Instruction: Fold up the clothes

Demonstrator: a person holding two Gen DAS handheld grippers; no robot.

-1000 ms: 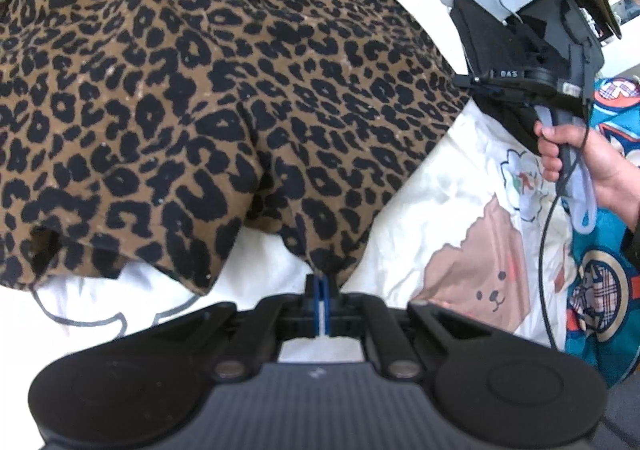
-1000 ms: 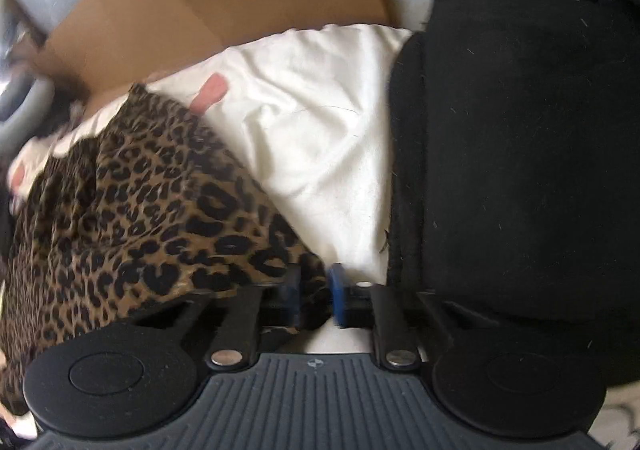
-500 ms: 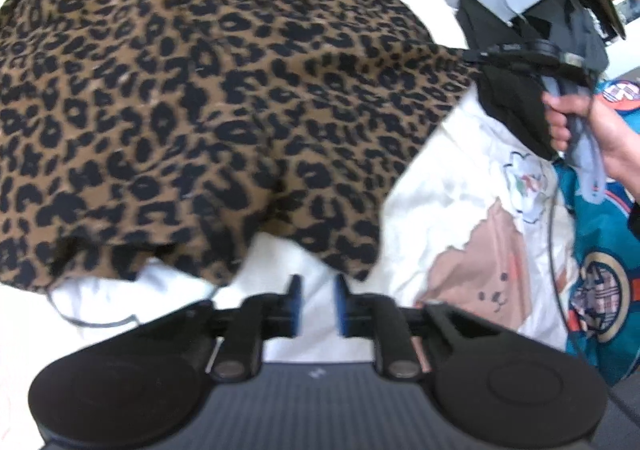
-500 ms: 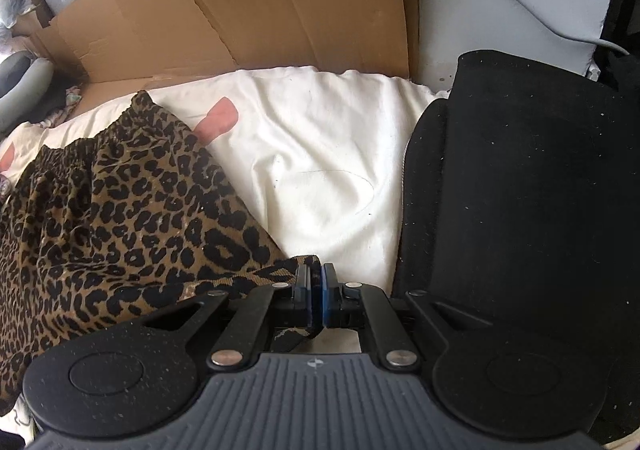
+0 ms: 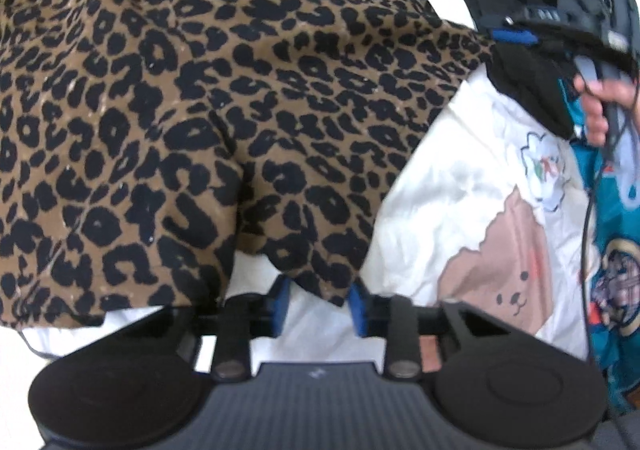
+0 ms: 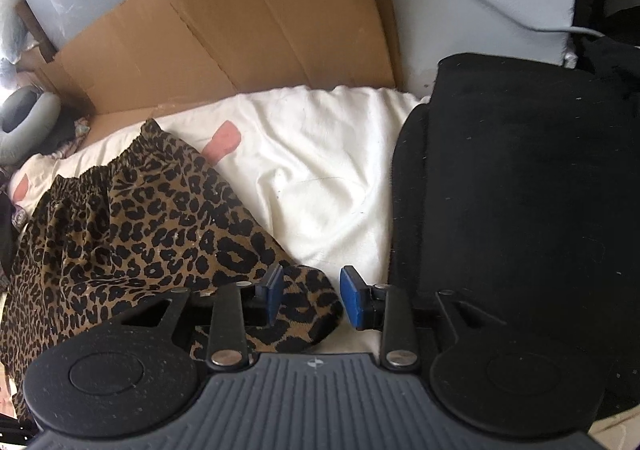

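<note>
We have just let go with both tools: the left gripper point(image 5: 319, 304) and right gripper point(image 6: 311, 298) now stand apart, the leopard-print skirt point(image 5: 224, 97) dropped flat on the white bedsheet point(image 6: 320, 177), its hem corners at six o'clock, spread for folding.

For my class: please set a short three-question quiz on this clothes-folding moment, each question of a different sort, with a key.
1. True or false: the left claw is clamped shut on the leopard-print skirt.
2. Multiple choice: what lies just right of the right claw? A) a black garment B) a red towel C) a wooden box
3. Fill in: behind the white blanket leans a sheet of brown ____.

Key
1. False: its pads stand apart, with the hem corner lying between them.
2. A, the black garment.
3. Cardboard.
</note>
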